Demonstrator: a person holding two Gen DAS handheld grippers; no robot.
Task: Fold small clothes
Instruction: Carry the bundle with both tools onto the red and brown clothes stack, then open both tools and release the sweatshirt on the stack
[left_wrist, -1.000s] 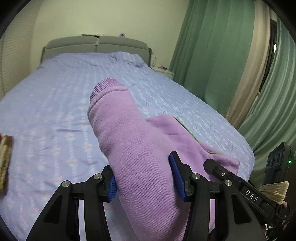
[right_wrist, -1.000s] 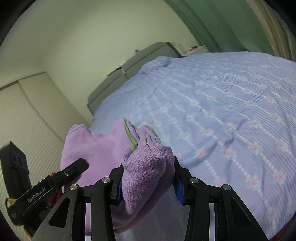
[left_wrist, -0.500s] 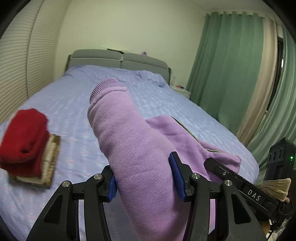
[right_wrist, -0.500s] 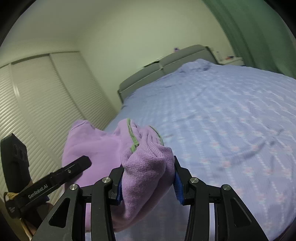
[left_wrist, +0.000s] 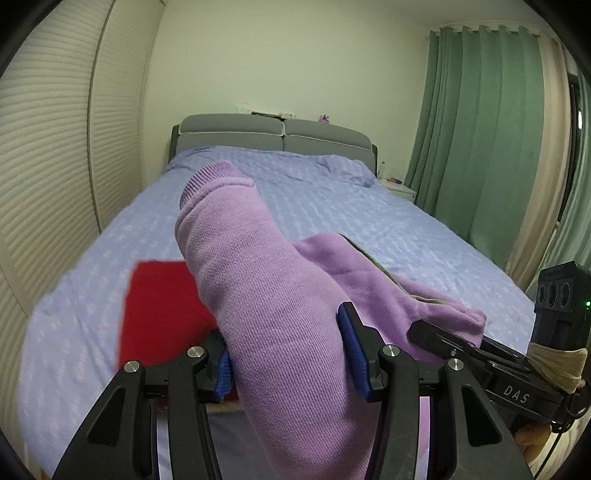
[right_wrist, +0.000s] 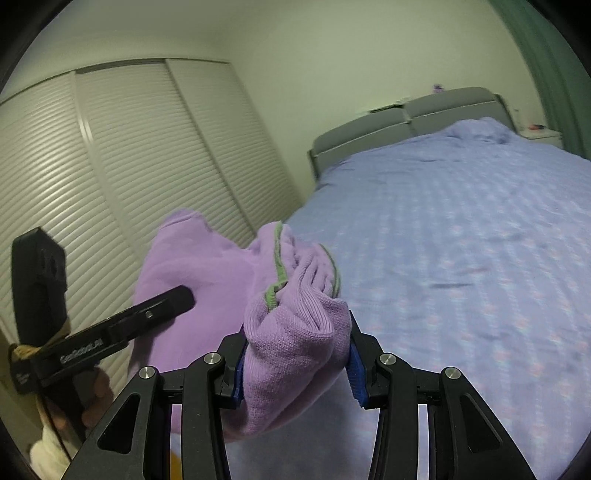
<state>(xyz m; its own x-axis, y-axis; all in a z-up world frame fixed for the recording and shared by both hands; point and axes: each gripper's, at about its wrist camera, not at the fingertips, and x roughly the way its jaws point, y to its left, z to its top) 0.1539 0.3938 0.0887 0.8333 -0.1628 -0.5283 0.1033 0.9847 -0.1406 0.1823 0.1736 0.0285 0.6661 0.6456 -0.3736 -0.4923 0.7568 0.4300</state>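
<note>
A folded purple knit garment (left_wrist: 266, 295) hangs in the air between both grippers above the bed. My left gripper (left_wrist: 288, 362) is shut on one thick folded end, whose ribbed cuff sticks out ahead. In the right wrist view, my right gripper (right_wrist: 295, 365) is shut on the other bunched end of the purple garment (right_wrist: 295, 328), where a green trim edge shows. The right gripper's body appears at the right of the left wrist view, and the left gripper's body at the left of the right wrist view.
A folded red garment (left_wrist: 159, 306) lies on the lilac bedsheet (left_wrist: 351, 199) just below and left of the left gripper. A grey headboard (left_wrist: 273, 133) stands at the far end. White slatted wardrobe doors (right_wrist: 110, 158) line the left, green curtains (left_wrist: 480, 129) the right.
Both grippers have swung left with the purple garment, still gripped. The red garment came in from the left edge and now lies under the left gripper; the wardrobe doors now fill the left.
</note>
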